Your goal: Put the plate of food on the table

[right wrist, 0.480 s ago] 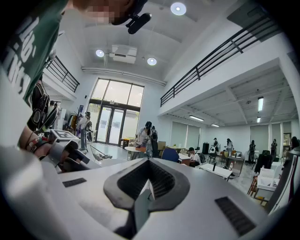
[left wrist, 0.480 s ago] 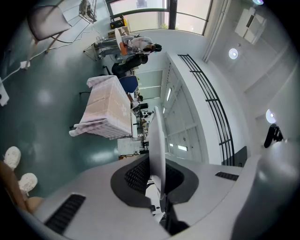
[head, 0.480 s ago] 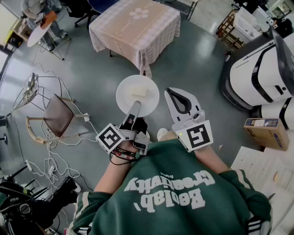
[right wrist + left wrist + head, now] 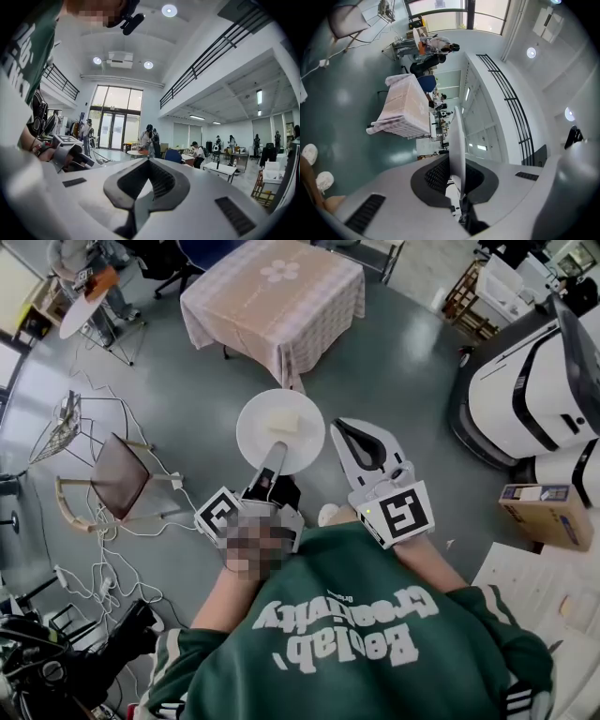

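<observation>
A white plate (image 4: 302, 448) with a pale slab of food (image 4: 284, 422) is held level over the grey floor. My left gripper (image 4: 277, 450) is shut on its near rim. In the left gripper view the plate (image 4: 457, 136) shows edge-on, clamped between the jaws of the left gripper (image 4: 458, 176). The table with the pink checked cloth (image 4: 281, 292) stands farther ahead, apart from the plate; the table (image 4: 405, 108) also appears in the left gripper view. My right gripper (image 4: 341, 425) hovers just right of the plate, shut and holding nothing; the right gripper (image 4: 149, 161) points out into the hall.
A brown chair (image 4: 117, 474) and loose cables (image 4: 122, 554) lie on the floor at the left. A large white machine (image 4: 530, 390) and a cardboard box (image 4: 544, 510) stand at the right. A small round table (image 4: 80, 304) sits at the far left.
The plate and both grippers have shifted slightly left and forward in the view. The left grip on the plate is unchanged.
</observation>
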